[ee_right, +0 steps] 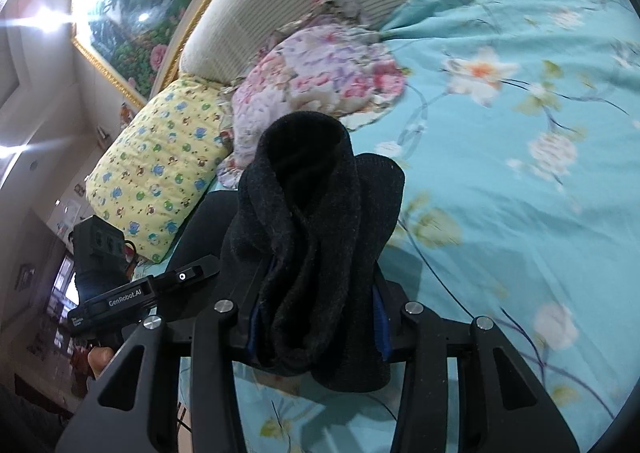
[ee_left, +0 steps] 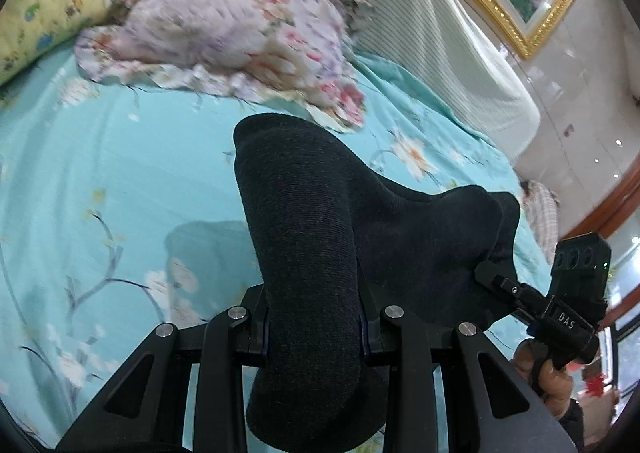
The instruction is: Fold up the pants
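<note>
Pants (ee_left: pixel 312 253): dark knit, bunched, lifted above the bed (ee_left: pixel 120 173). Left tool (ee_left: pixel 316 329) pinching one fold; right tool (ee_right: pixel 316 321) pinching another, near the flowered pillow (ee_right: pixel 316 69).

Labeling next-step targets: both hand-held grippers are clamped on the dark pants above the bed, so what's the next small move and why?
Probably lower both together toward the bedsheet and lay the pants down flat. The left hand-held gripper and right hand-held gripper each pinch a bunched part of the cloth, which hangs in the air. The sheet below looks free, with the floral pillow farther back.
</note>
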